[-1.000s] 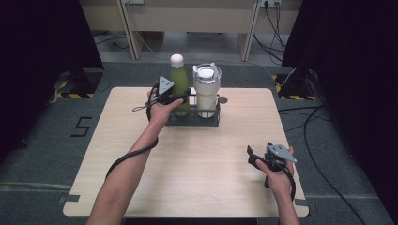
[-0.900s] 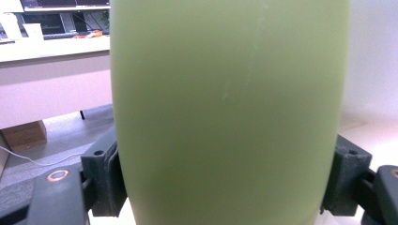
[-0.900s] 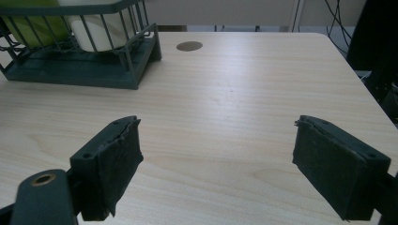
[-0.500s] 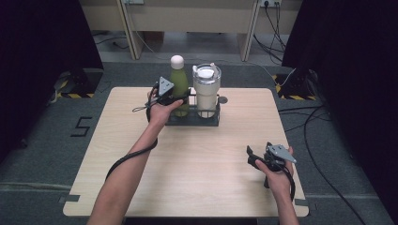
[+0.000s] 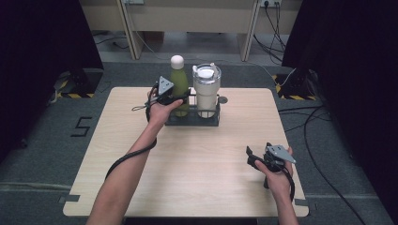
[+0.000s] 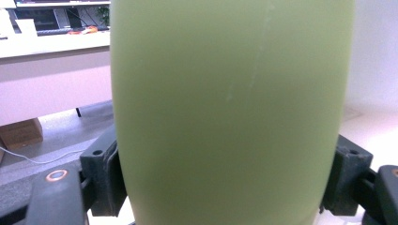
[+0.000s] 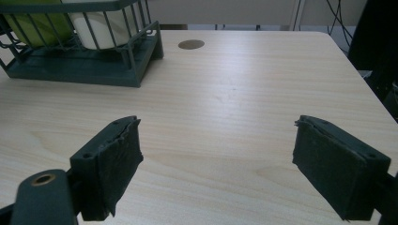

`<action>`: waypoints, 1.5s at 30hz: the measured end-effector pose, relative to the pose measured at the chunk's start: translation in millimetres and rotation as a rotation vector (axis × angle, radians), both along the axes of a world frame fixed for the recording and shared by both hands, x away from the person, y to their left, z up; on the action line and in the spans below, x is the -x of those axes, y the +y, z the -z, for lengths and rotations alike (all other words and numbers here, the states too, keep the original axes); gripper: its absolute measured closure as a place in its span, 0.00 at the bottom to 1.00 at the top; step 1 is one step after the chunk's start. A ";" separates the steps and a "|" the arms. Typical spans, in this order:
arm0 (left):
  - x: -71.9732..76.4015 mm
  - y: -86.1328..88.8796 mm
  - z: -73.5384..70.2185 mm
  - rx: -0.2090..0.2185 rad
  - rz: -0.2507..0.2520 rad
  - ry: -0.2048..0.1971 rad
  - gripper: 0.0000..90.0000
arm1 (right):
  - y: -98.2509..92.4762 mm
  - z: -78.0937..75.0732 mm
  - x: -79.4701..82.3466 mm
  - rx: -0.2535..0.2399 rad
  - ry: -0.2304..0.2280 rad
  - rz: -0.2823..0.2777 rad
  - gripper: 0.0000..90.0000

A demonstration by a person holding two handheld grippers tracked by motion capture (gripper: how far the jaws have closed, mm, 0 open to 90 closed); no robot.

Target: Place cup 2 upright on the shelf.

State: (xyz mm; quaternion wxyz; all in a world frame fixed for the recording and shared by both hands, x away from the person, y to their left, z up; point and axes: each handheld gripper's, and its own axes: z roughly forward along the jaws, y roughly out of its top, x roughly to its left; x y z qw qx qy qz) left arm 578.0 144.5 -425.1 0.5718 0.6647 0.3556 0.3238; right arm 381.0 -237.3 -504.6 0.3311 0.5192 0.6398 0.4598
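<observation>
A green bottle with a white cap stands in the left half of a dark wire rack at the table's far side. My left gripper reaches it from the left and is shut on its body. In the left gripper view the bottle sits between both black pads, which press on its sides. A cream tumbler with a lid stands in the rack beside the bottle. My right gripper rests low near the table's front right, open, its jaws wide apart over bare wood.
The light wooden table has a small round grommet just right of the rack. The rack's corner lies far ahead and to the left of the right gripper. Cables trail on the grey floor to the right.
</observation>
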 end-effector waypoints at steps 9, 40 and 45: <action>1.9 3.1 6.6 0.014 -0.004 0.028 0.15 | -0.1 -0.5 0.1 0.006 -0.004 -0.005 0.17; 35.5 22.1 -7.3 -0.037 0.009 -0.037 0.11 | 3.1 -0.3 0.6 0.007 0.005 -0.008 0.17; 40.4 27.5 -9.5 -0.027 0.014 -0.042 0.11 | 2.5 0.2 0.3 0.010 0.004 -0.005 0.17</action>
